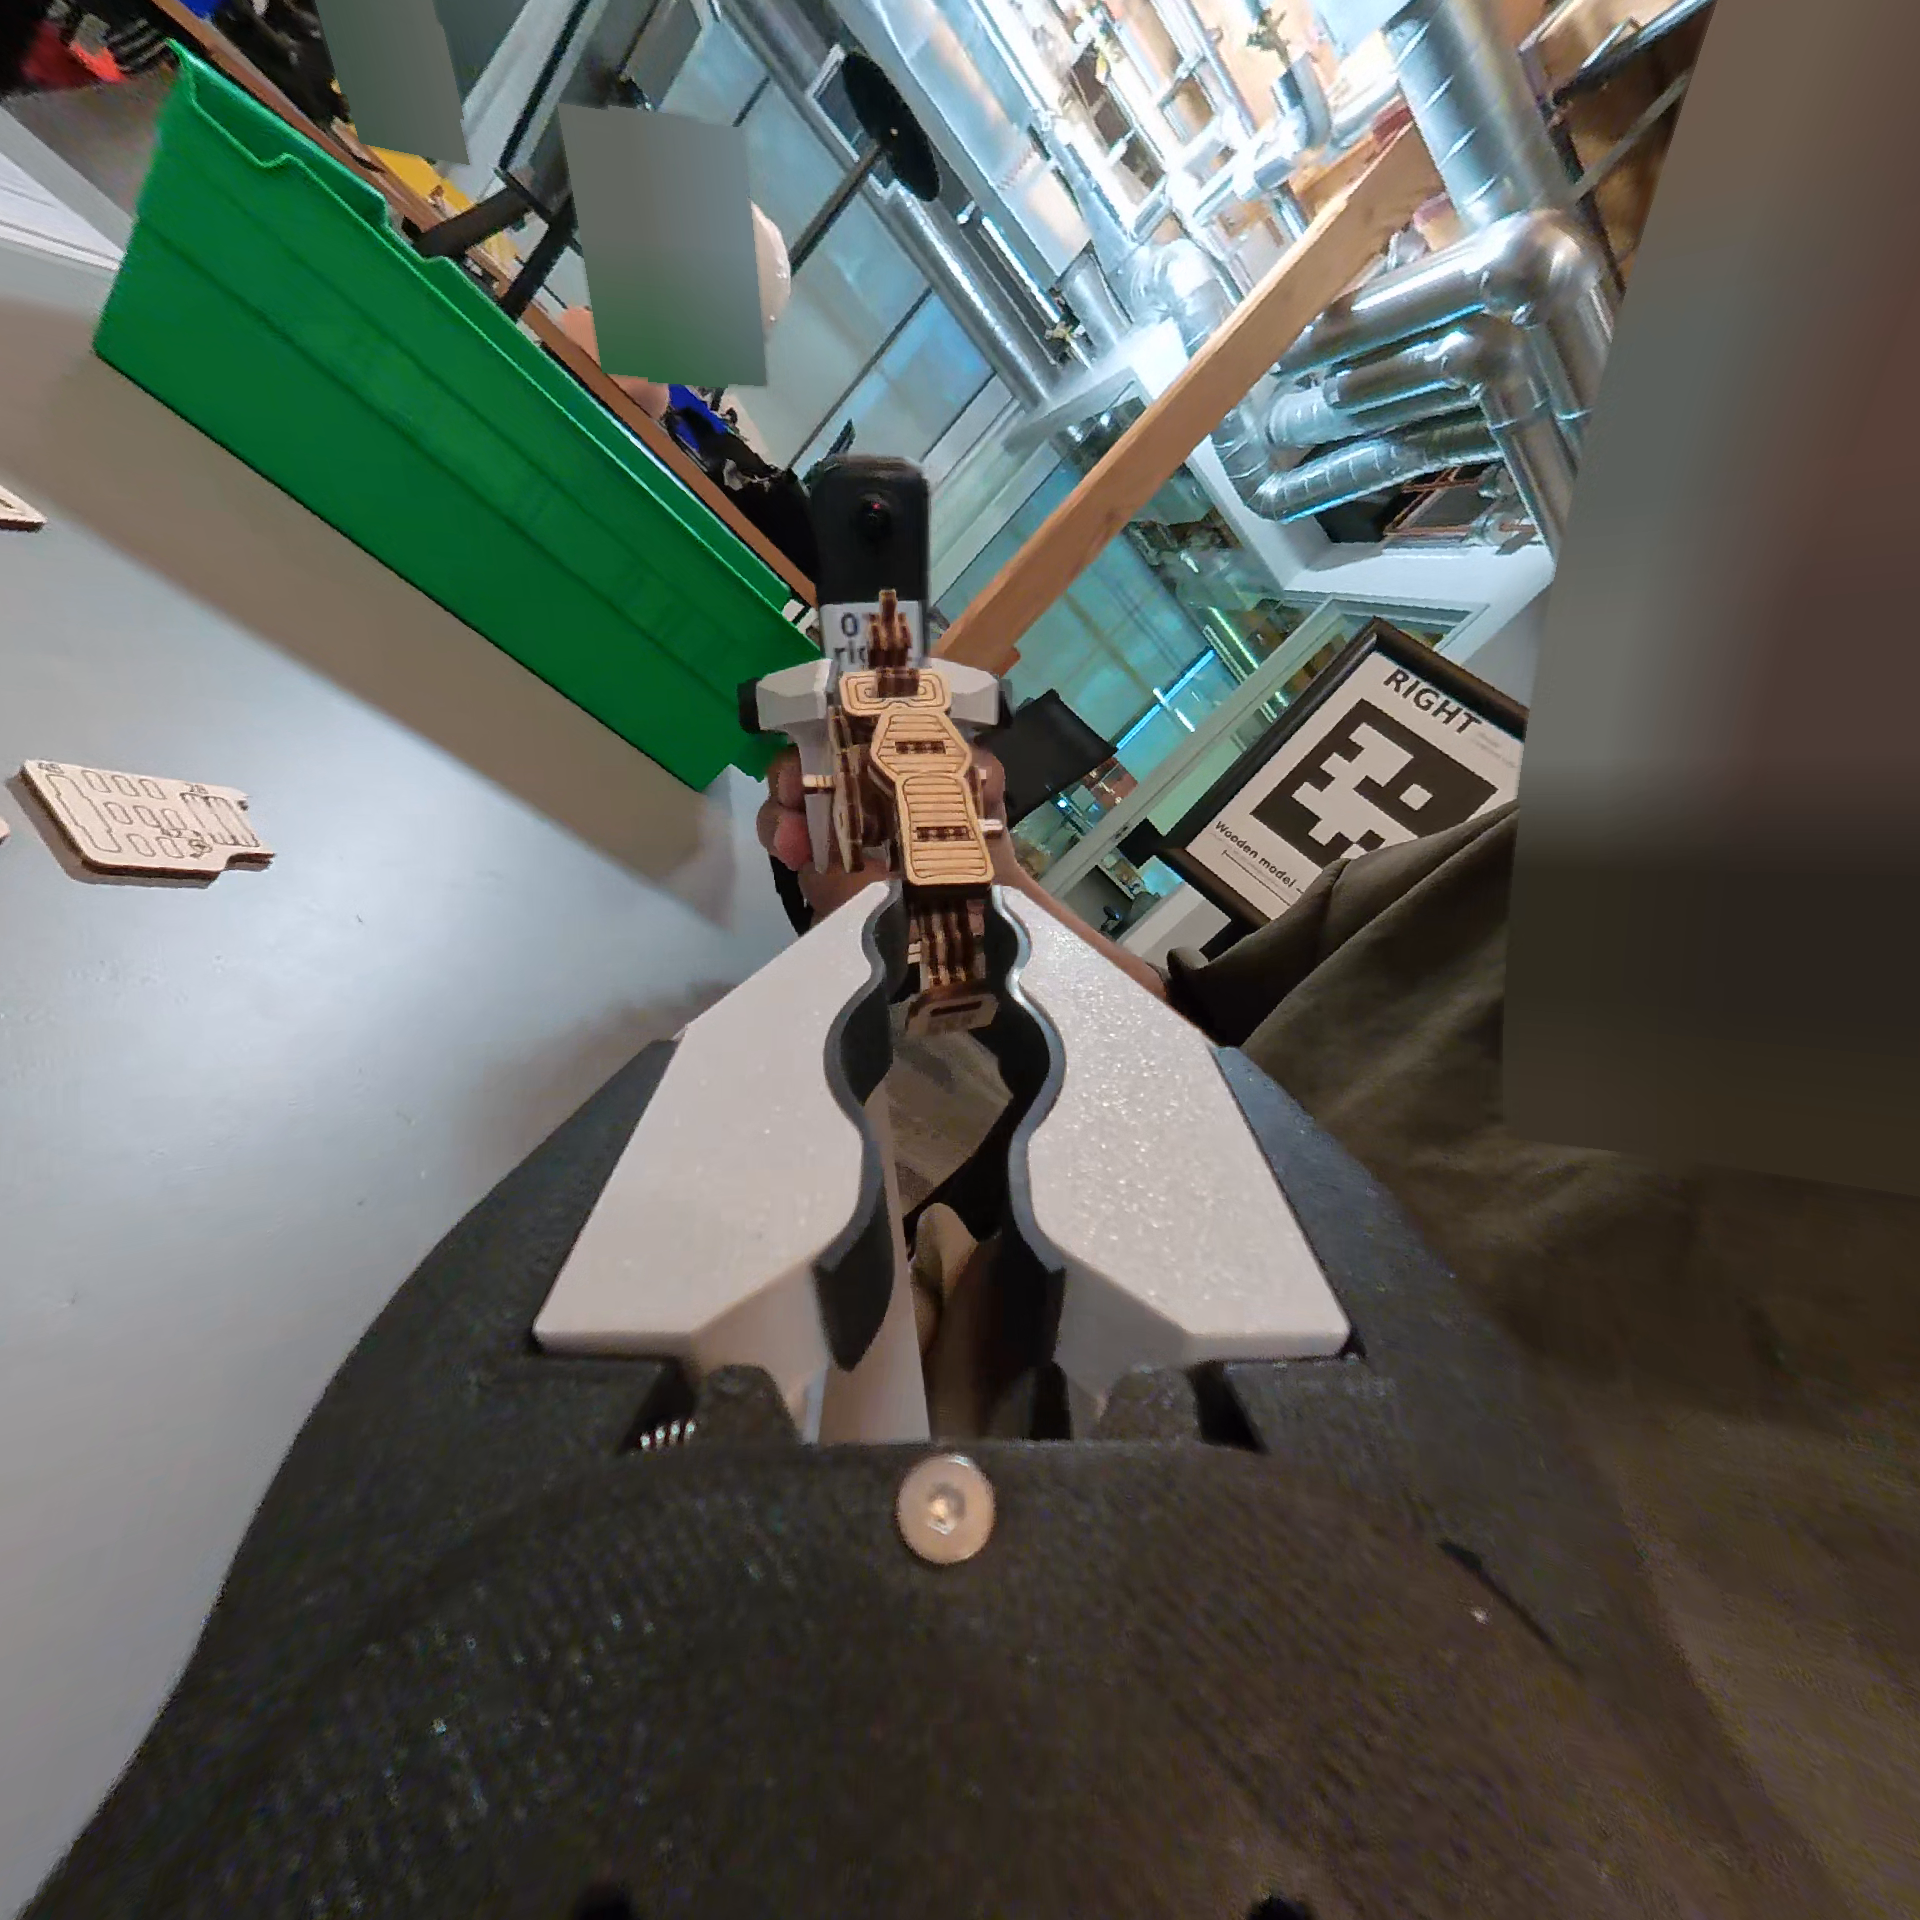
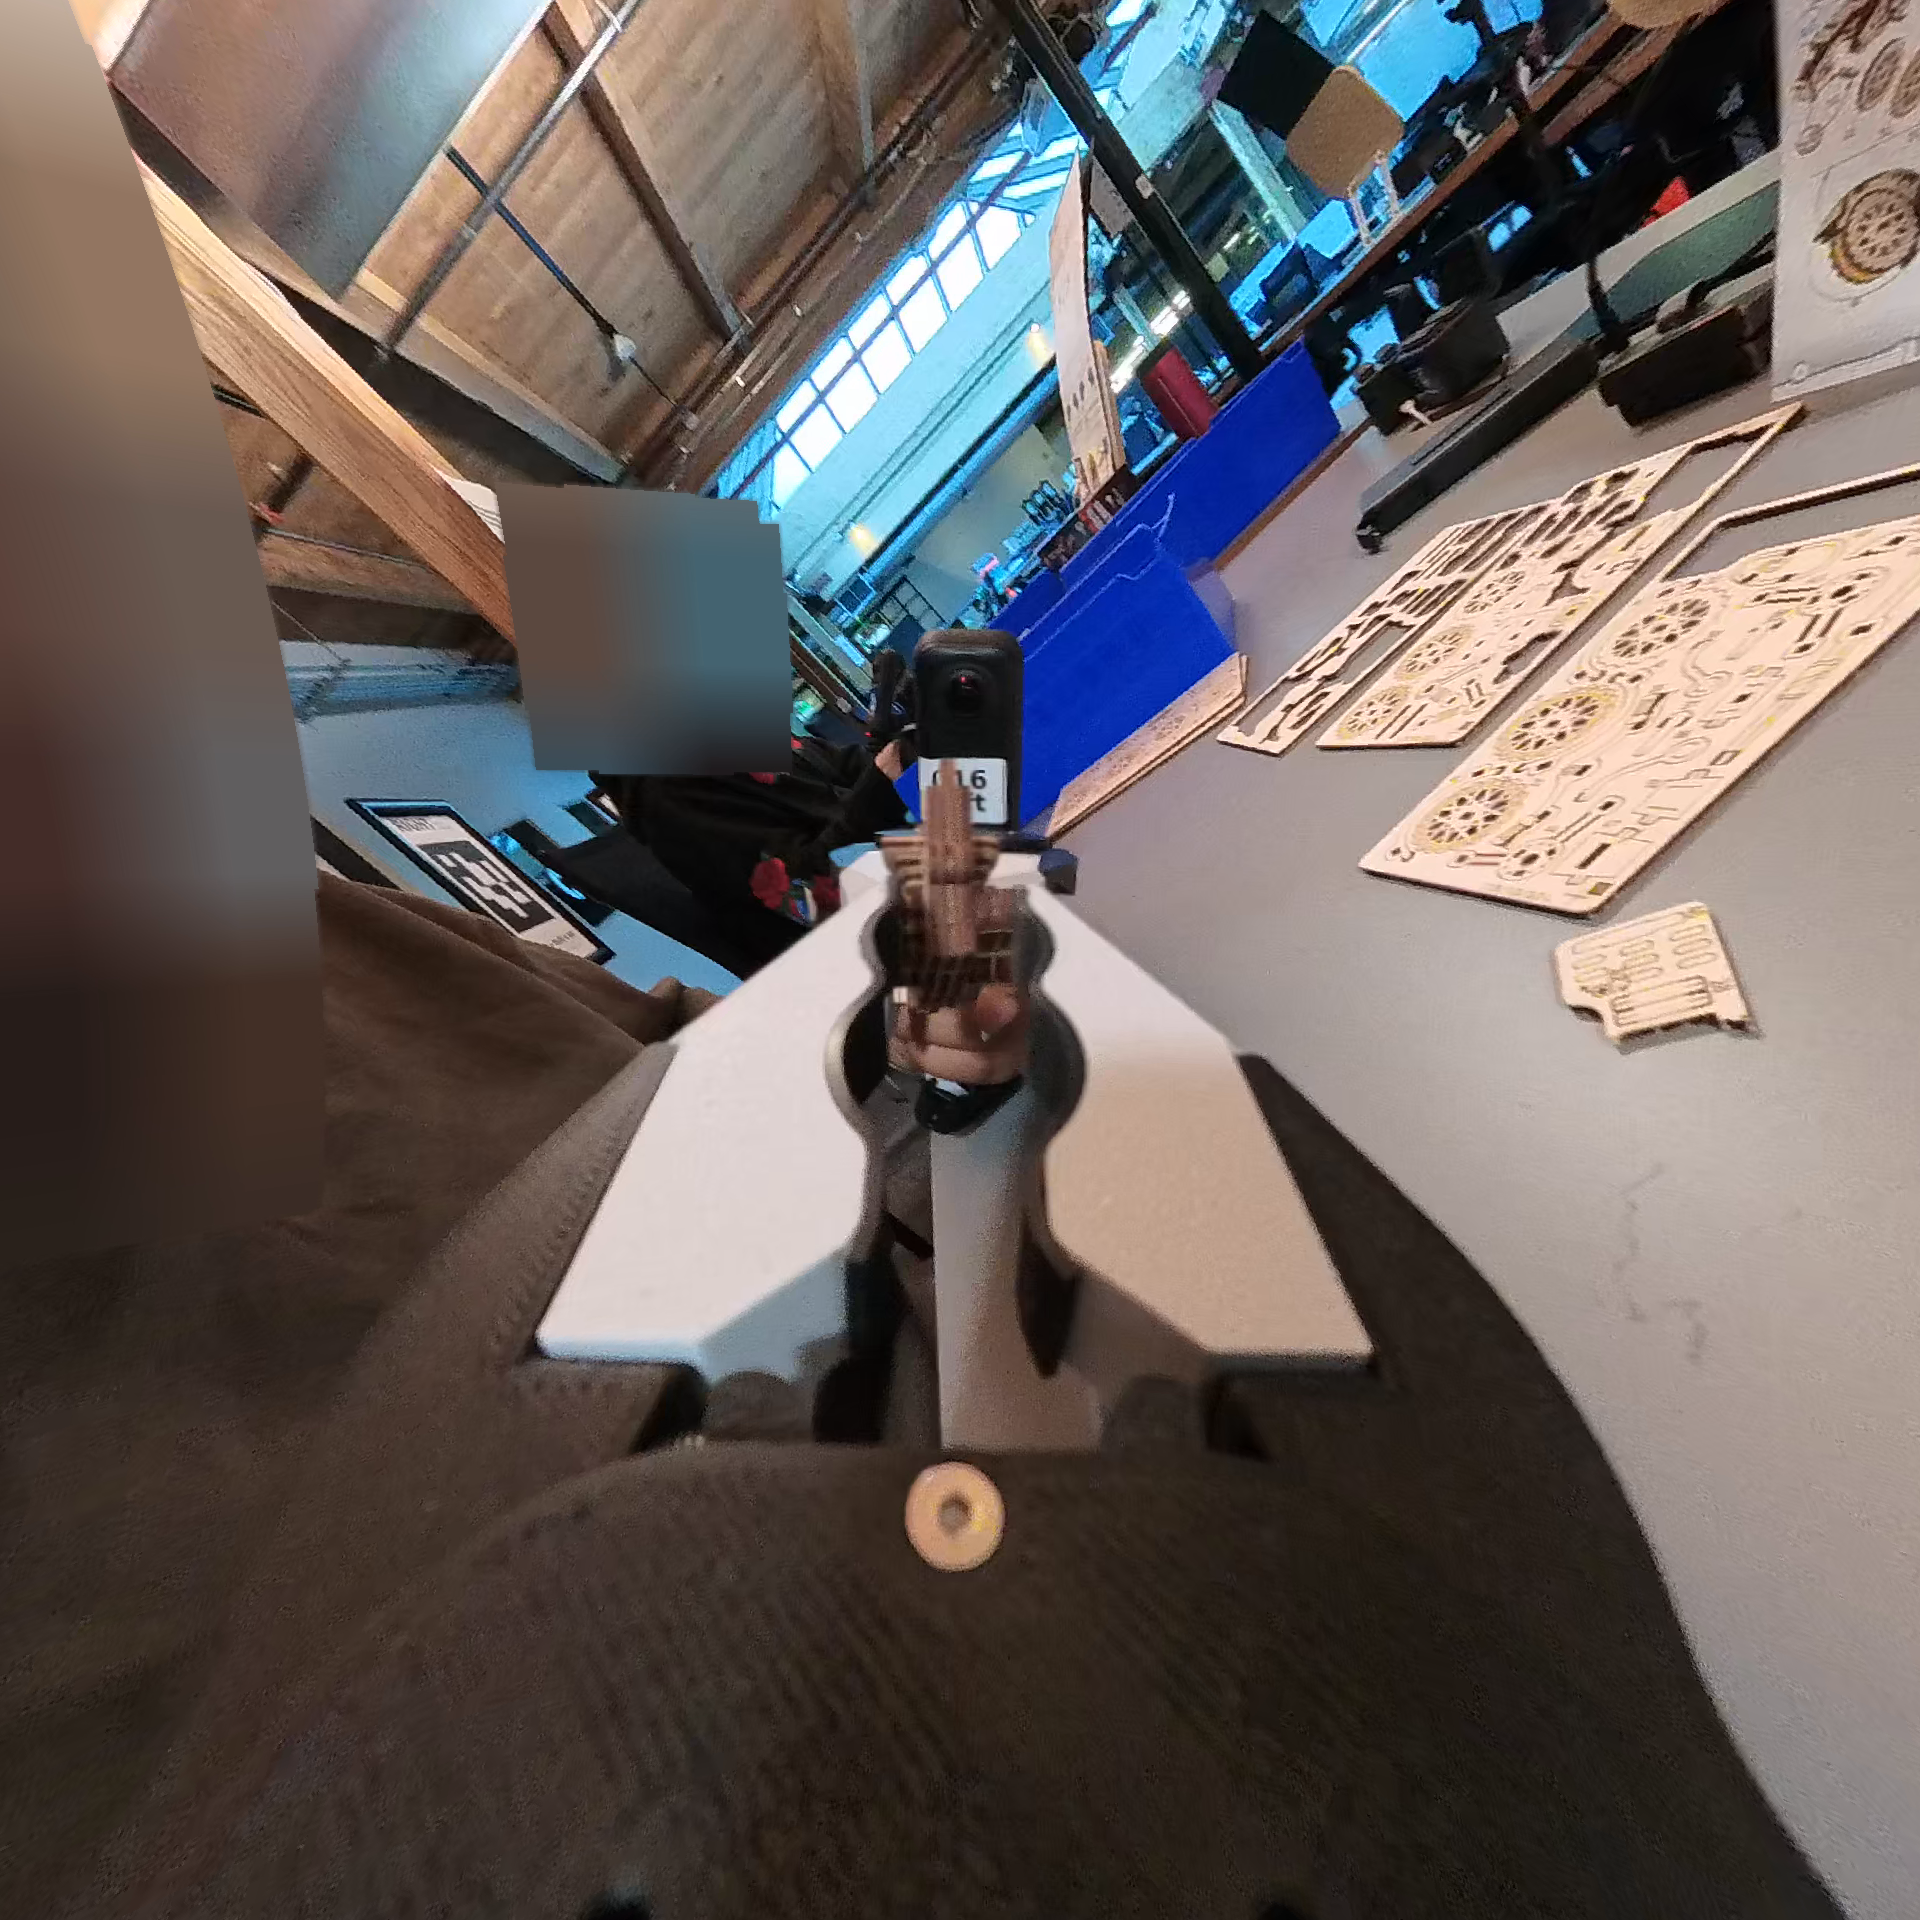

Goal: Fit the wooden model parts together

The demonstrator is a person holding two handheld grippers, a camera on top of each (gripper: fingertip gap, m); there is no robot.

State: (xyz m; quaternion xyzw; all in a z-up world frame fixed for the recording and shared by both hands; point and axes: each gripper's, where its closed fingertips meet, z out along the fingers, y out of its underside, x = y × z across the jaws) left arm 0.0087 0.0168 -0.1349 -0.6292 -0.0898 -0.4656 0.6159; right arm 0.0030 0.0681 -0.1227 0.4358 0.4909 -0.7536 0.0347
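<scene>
A light wooden model (image 1: 925,790), a slotted assembly of flat laser-cut parts, is held in the air between my two grippers, which face each other. My left gripper (image 1: 940,935) is shut on its near end. My right gripper (image 1: 883,707) grips the far end, with a hand behind it. In the right wrist view my right gripper (image 2: 951,935) is shut on the model (image 2: 945,883), and the left gripper's black camera (image 2: 966,696) stands just behind it. The joint between the parts is hidden by the fingers.
A grey table (image 1: 260,1039) lies below. A small punched wooden sheet (image 1: 145,821) and a green bin (image 1: 416,416) are on it. Larger wooden part sheets (image 2: 1662,707), a small sheet (image 2: 1652,971) and a blue bin (image 2: 1122,644) show too. An olive sleeve (image 1: 1455,1039) is close. Across from one pair of fingers to the other is roughly 6 cm.
</scene>
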